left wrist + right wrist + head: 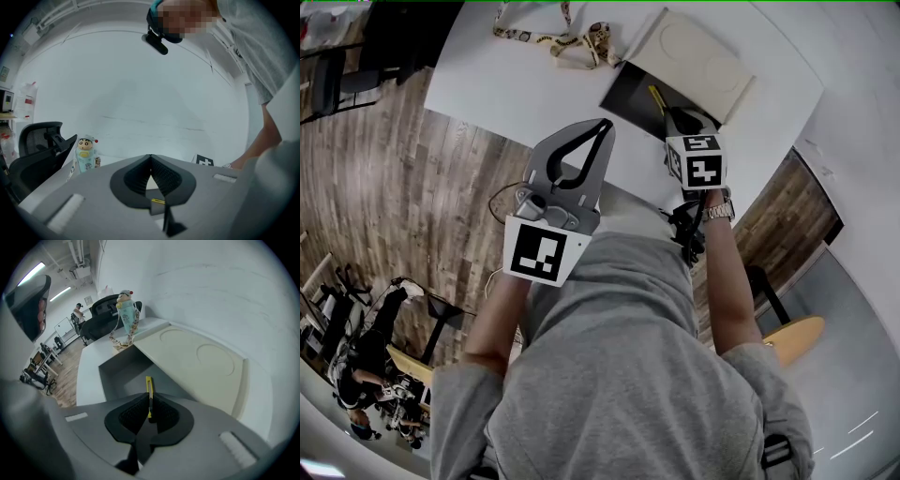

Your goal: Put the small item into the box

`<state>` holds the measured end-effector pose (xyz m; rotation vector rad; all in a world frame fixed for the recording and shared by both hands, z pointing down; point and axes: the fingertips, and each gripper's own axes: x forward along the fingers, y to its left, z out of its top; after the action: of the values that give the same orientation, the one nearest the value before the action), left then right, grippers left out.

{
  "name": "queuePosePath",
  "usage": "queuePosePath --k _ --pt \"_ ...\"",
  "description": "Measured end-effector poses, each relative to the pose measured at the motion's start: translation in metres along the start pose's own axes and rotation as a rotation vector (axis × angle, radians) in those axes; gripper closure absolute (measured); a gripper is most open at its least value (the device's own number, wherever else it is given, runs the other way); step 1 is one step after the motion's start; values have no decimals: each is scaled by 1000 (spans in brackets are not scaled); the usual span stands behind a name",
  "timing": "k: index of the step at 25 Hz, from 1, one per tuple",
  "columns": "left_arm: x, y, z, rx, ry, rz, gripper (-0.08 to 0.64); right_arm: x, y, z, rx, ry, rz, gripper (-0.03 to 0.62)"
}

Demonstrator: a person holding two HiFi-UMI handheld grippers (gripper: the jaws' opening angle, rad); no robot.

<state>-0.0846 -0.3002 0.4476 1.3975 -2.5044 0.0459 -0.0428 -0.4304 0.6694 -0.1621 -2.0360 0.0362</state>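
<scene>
The small item is a thin yellow strip (149, 386), standing on edge between the pads of my right gripper (150, 398), which is shut on it. Its tip sticks out over the hollow of the open grey box (123, 371). The box's cream lid (201, 362) is folded back to the right. From the head view the right gripper (678, 120) hangs at the near edge of the box (628, 94), with the yellow strip (655, 97) pointing in. My left gripper (604, 125) is held up off the table, shut and holding nothing; the left gripper view shows it (150, 158) against a white wall.
A cartoon toy figure (125, 310) with a patterned lanyard (567, 42) stands on the white table (506, 84) beyond the box. A black office chair (40, 147) is to the left, with wooden floor around the table. People sit at desks in the far room.
</scene>
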Motion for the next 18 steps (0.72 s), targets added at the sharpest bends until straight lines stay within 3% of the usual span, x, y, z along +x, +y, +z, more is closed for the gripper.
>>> queuePosePath --k 2,9,18 --pt "0 -3 0 5 -2 -3 557 -4 1 -1 14 -11 2 577" --pt "-4 -15 3 22 -6 -20 557 -25 4 -1 26 -56 3 578" --pt "-12 -38 1 4 -4 -23 557 -67 8 -3 111 -165 43 578"
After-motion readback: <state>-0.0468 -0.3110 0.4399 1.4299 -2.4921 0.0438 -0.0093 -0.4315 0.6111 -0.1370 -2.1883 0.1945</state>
